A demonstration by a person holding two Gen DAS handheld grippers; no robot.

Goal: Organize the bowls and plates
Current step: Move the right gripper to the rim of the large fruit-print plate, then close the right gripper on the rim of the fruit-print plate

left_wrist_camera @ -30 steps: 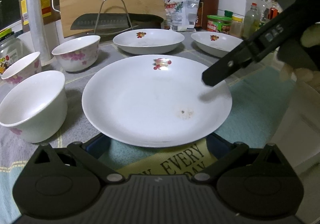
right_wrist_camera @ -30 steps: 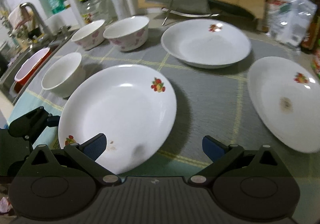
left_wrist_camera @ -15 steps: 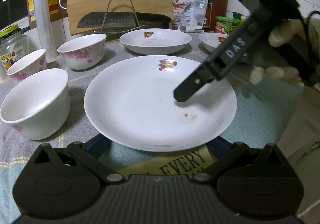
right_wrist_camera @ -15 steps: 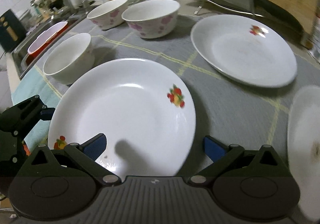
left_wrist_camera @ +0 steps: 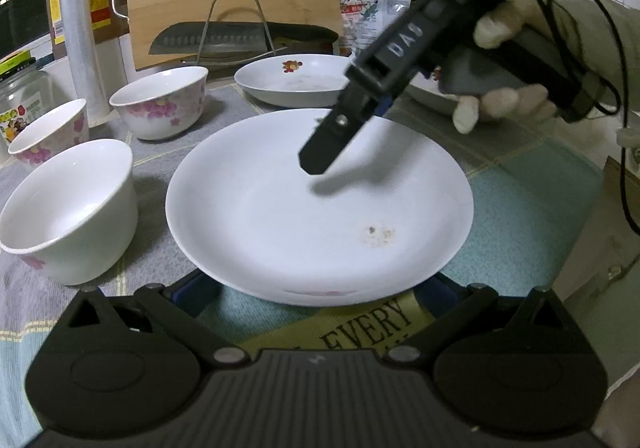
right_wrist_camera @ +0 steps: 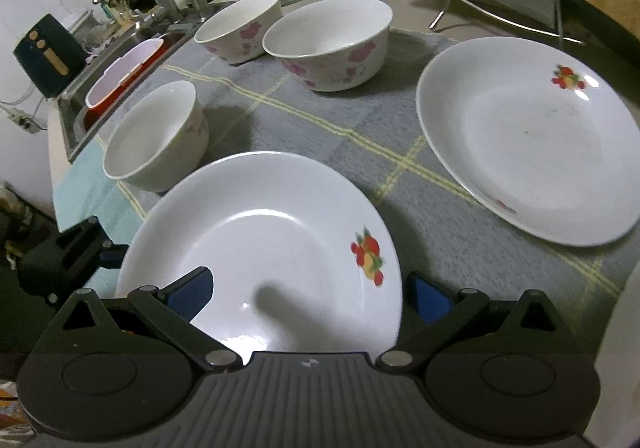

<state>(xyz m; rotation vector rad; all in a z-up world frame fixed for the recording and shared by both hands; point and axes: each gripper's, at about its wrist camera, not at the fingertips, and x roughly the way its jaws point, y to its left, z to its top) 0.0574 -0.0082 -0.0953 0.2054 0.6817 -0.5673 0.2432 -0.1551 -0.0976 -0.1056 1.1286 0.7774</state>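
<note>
Two open grippers flank the near plate (left_wrist_camera: 320,208): the left gripper (left_wrist_camera: 316,288) holds its spread, empty jaws at the closest rim, while the right gripper (left_wrist_camera: 320,156) has swung in above its centre — likely a lift toward stacking plates.

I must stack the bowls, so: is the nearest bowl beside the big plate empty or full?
Empty: the nearest bowl shows only a bare white inside.

white plate (right_wrist_camera: 256,232), red-yellow fruit motif; white bowls (right_wrist_camera: 328,44), pink flowers
</note>
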